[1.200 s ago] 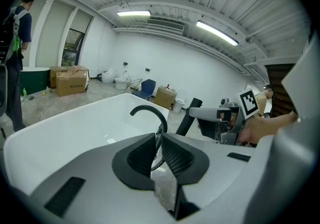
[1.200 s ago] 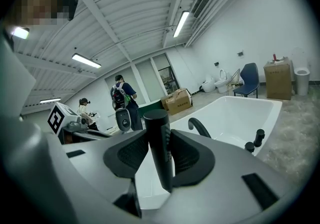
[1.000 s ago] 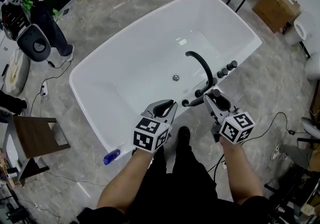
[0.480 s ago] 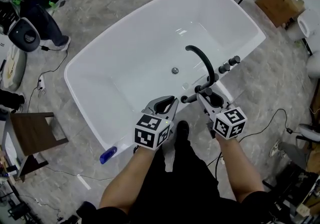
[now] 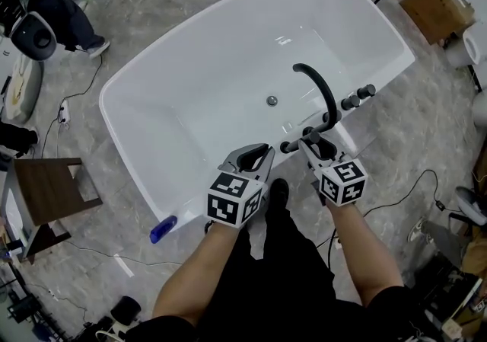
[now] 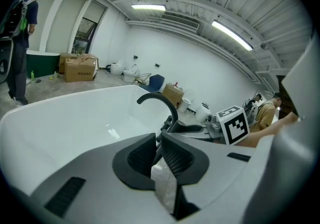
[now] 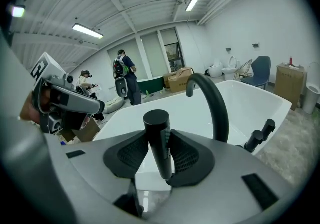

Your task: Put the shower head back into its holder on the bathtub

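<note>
At the near rim of the white oval bathtub [image 5: 199, 81], the right claw [image 5: 312, 144] is now sitting lower and closer to the black fittings than it was a second ago. It has come down beside the base of the black arched faucet spout [image 5: 320, 89]. The left claw [image 6: 156, 139] has only sunk a little and is hanging just beside it over the rim, with its pads closed together and nothing between them. I am reading this as the last approach of the task: the shower head is being brought down to its holder but is not yet seated. The holder is probably among the dark fittings at the foot of the spout, near the two black knobs [image 5: 358, 97], but I cannot tell exactly which piece it is. The right claw is gripping the black cylindrical shower head [image 7: 158, 128] firmly, with both ribbed pads pressing on its sides. The piece is looking like a smooth, slightly glossy rod with a flat round end, and it is standing nearly upright between the pads. Seen from the head camera, its free end is pointing out to the left of the claw, just above the rim. No hose is showing in any view.
</note>
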The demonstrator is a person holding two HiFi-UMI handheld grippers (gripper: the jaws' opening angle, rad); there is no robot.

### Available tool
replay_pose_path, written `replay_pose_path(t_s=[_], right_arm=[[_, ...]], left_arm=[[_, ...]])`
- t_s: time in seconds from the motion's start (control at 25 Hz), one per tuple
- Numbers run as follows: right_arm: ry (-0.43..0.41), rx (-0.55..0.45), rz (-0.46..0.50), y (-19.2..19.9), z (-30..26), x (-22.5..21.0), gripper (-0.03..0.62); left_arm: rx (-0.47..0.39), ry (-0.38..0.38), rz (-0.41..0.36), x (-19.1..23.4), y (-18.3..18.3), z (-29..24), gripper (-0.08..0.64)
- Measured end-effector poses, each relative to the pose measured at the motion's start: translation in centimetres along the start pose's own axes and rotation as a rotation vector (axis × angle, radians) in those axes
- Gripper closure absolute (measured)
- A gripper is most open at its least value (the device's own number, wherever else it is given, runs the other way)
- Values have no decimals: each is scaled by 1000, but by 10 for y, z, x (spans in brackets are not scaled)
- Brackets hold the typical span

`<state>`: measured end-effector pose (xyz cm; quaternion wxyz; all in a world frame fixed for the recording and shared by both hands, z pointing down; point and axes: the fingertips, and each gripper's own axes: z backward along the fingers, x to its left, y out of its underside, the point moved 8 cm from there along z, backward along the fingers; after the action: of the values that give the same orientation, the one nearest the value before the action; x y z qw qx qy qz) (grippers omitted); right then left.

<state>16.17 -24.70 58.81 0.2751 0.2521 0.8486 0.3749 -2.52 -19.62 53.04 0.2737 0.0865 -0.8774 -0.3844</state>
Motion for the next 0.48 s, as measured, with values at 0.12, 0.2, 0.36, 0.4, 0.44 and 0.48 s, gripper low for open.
replay_pose_path(t_s=[0.12,0.2,0.36,0.4,0.44,0.48], right_arm=[[2,32,10,8,-9,-5,442],[4,50,11,13,-13,-9,442],[0,80,13,22,-20,-10,442],[-2,86,16,24,-21,-10,441],[-3,92,19,26,-22,-11,441],[-4,99,21,27,-23,-12,442]], left_arm=[[6,3,10,-1,5,-3,515],[7,3,14,-2,7,-6,515],[6,-5,25,-3,12,-6,515],[6,-6,29,-3,14,-6,515],[7,-6,33,-3,15,-6,515],[8,-6,36,-3,15,-8,515]])
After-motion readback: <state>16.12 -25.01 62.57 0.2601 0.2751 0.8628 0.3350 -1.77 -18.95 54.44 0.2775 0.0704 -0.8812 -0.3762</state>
